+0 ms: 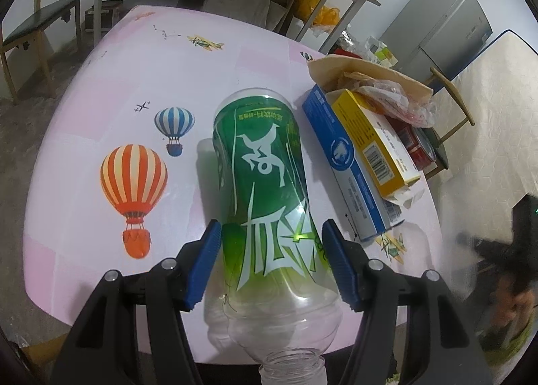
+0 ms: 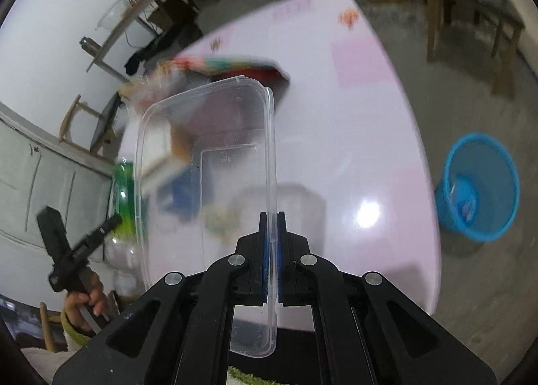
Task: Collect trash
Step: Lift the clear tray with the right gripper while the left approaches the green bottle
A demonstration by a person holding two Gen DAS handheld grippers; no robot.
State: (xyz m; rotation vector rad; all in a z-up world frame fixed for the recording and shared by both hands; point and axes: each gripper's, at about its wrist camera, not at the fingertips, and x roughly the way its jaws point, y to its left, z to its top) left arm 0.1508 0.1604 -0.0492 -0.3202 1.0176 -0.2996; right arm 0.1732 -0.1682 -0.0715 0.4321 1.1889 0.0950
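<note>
In the left wrist view, an empty clear plastic bottle with a green label (image 1: 265, 190) lies on the pink table (image 1: 101, 89), neck toward the camera. My left gripper (image 1: 272, 267) has its blue pads on both sides of the bottle's lower body, gripping it. In the right wrist view, my right gripper (image 2: 272, 243) is shut on the rim of a clear plastic food container (image 2: 208, 166), held upright above the table (image 2: 353, 116). The bottle also shows there, blurred, at the left (image 2: 126, 203). A blue trash basket (image 2: 477, 186) stands on the floor to the right of the table.
A blue-and-white box (image 1: 346, 166), a yellow box (image 1: 376, 143), a brown paper bag with wrappers (image 1: 376, 82) and a red can (image 1: 420, 149) lie on the table to the right of the bottle. Chairs, a shelf table and a grey cabinet (image 1: 440, 28) surround the table.
</note>
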